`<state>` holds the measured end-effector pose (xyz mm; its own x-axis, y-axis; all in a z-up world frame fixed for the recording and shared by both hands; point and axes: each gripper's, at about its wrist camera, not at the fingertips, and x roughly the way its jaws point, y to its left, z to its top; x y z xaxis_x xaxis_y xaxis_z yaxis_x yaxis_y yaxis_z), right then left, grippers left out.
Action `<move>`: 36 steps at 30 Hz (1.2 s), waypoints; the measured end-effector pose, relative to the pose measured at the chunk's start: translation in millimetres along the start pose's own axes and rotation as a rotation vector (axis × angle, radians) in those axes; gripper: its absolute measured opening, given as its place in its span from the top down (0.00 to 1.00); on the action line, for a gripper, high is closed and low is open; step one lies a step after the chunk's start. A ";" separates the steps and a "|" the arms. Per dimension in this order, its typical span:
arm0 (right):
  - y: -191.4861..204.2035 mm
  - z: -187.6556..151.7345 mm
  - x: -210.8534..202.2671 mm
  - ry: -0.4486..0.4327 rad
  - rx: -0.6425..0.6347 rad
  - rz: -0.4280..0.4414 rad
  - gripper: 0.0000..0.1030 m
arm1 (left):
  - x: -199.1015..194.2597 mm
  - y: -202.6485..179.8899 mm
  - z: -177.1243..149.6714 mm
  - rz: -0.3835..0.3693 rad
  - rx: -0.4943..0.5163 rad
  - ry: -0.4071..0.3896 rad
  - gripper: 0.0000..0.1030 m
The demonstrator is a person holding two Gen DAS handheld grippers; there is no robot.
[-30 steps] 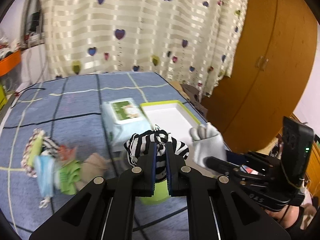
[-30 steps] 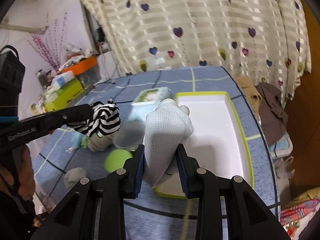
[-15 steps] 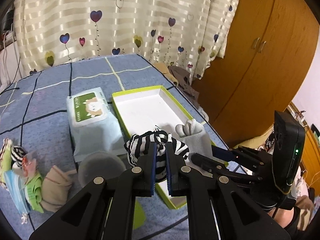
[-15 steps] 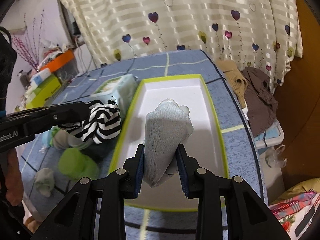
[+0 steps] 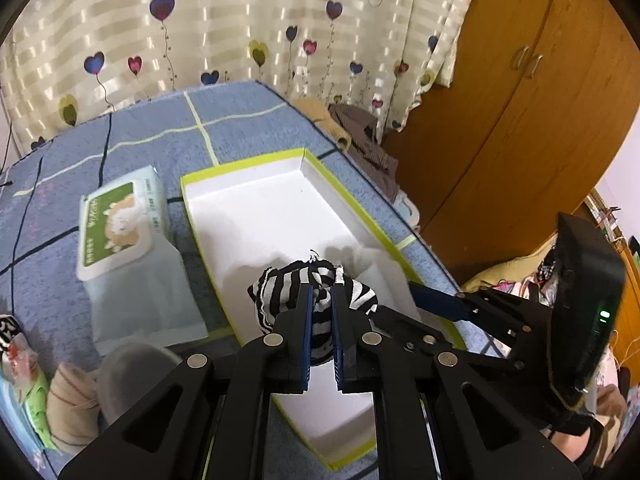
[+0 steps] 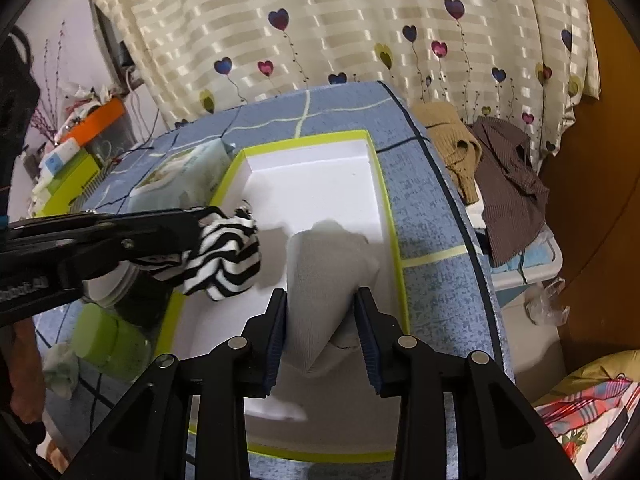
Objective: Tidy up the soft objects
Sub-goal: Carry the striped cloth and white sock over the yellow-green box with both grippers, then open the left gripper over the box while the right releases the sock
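Striped sock (image 5: 316, 284), a black-and-white bundle, sits pinched between the narrow-set jaws of the left gripper (image 5: 320, 300), hanging over the near half of the white box (image 5: 256, 216) with the lime-green rim. In the right wrist view the same bundle (image 6: 228, 260) hangs at about 9 o'clock from the grey-white sock (image 6: 328, 268), which the right gripper (image 6: 324, 312) clamps across its thick middle, the toe end sagging toward the box floor. Whether either sock touches the floor I cannot tell.

Both pieces look light, limp and compressible; they should fold rather than resist, and would likely drop straight down once let go, without rolling. A hold across the bunched centre, as here, seems the safest place to grip, since a loose edge would stretch and slip.

Outward from the box: a wet-wipe pack (image 5: 120, 220) lies just beside its rim at 9 o'clock in the left view. A beige rolled sock (image 5: 72, 396) and a green packet (image 5: 36, 408) lie at 7 o'clock, with a grey round lid (image 5: 132, 372) near them. Brown and tan clothes (image 6: 492, 160) lie heaped at 2 o'clock in the right view, off the blue checked cloth (image 5: 140, 136).
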<state>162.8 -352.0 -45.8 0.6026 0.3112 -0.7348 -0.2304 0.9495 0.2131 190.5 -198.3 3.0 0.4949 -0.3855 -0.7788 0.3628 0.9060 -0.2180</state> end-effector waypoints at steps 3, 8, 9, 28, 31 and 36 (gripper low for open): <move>-2.0 -1.0 -0.6 0.001 -0.006 -0.011 0.66 | 11.2 0.5 2.1 0.006 -0.006 0.018 0.91; -1.3 -2.3 -5.6 -0.001 -0.018 -0.020 0.58 | 26.5 2.8 2.9 0.012 -0.021 0.057 0.91; -0.9 -2.3 -7.3 -0.004 -0.018 -0.018 0.56 | 27.6 3.0 2.9 0.012 -0.020 0.061 0.90; 36.9 -9.9 -77.4 -0.178 -0.056 -0.076 0.48 | -73.5 2.6 -22.4 -0.028 -0.017 -0.152 0.60; 45.1 -15.8 -88.4 -0.201 -0.054 -0.020 0.48 | -95.8 6.8 -33.9 -0.021 -0.031 -0.212 0.60; 55.9 -22.9 -98.3 -0.217 -0.022 0.037 0.48 | -124.0 12.2 -51.1 -0.024 -0.035 -0.264 0.60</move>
<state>73.2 -330.4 23.6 0.7430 0.3499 -0.5706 -0.2707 0.9367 0.2219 93.1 -130.6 66.8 0.6766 -0.4352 -0.5940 0.3515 0.8997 -0.2588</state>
